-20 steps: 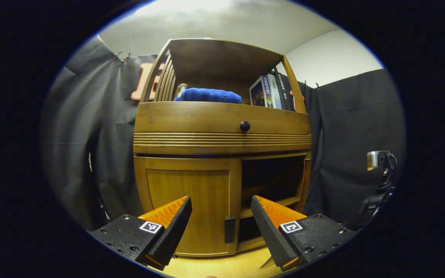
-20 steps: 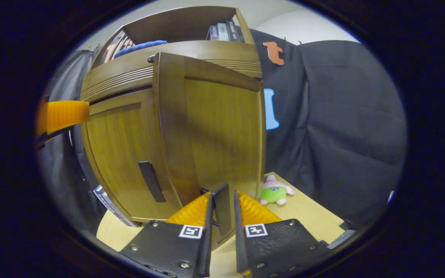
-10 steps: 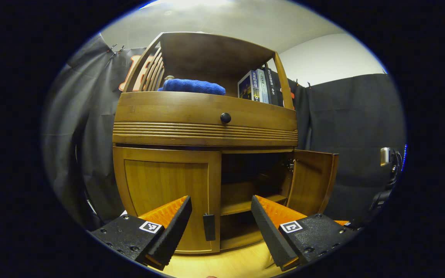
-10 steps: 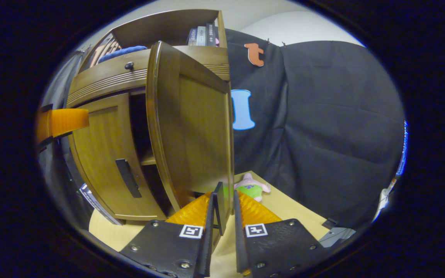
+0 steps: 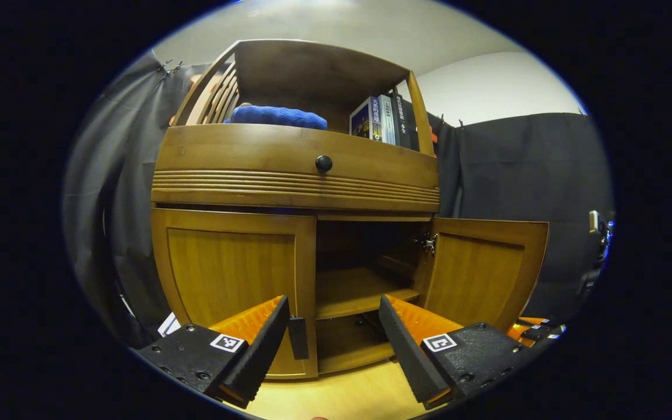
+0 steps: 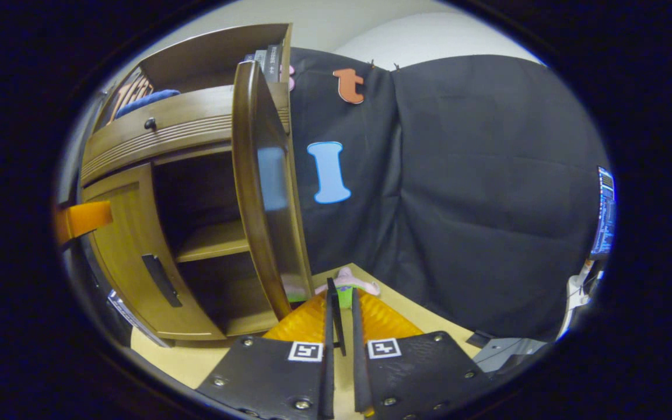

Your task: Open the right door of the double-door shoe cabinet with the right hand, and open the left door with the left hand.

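Right gripper (image 6: 340,326) clamps right door's handle (image 6: 332,309), door swung wide; left gripper (image 5: 333,332), jaws wide, should straddle left door's handle (image 5: 298,338) w/ fingers square, then pinch.

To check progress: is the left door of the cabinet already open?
No, the left door sits flush and closed, while the right door stands swung open.
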The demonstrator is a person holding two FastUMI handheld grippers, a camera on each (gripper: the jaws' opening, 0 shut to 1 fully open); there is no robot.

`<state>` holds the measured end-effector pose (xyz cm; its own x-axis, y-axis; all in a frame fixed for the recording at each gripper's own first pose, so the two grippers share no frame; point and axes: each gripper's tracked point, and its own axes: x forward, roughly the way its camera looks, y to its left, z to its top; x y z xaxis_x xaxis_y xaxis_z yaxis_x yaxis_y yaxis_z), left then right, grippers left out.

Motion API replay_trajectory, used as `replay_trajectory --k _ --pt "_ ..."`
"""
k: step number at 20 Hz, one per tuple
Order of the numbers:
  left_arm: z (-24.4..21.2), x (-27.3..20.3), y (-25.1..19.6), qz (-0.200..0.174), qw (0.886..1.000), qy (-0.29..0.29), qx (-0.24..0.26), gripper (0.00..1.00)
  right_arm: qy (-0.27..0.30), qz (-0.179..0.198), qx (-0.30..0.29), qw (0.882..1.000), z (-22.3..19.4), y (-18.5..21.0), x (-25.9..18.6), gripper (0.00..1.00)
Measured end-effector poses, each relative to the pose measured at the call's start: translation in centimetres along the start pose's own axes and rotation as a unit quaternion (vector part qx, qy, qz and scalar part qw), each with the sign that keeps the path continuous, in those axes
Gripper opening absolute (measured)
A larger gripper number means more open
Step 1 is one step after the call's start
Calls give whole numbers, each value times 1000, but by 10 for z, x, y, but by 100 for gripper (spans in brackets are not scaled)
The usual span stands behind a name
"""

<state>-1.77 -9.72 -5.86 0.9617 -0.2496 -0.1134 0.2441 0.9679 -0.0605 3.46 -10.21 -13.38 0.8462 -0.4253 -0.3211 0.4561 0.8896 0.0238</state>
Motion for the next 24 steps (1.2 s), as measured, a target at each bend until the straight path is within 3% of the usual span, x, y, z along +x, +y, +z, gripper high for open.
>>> replay_trajectory --k 4,14,16,17,20,21,22,24 --pt "-11 6 3 4 1000 7 1 92 -20 31 -13 999 14 -5 -3 14" --pt "-57 42 31 46 998 45 0 96 -39 -32 -45 998 26 -58 3 14" --pt "-67 55 42 63 997 52 3 88 -40 -44 -46 997 28 -65 5 14" --pt "-72 63 47 71 996 57 5 76 -40 -50 -49 997 27 -68 5 14" --pt "-90 84 61 95 993 69 5 72 -38 -64 -51 996 27 -78 4 14" --pt "-95 90 64 99 993 71 4 67 -37 -62 -46 996 27 -75 4 14" --pt "-101 96 68 102 992 75 5 72 -36 -65 -45 996 27 -75 4 14" --pt "-111 104 71 106 991 85 2 70 -37 -72 -50 995 28 -76 3 14"
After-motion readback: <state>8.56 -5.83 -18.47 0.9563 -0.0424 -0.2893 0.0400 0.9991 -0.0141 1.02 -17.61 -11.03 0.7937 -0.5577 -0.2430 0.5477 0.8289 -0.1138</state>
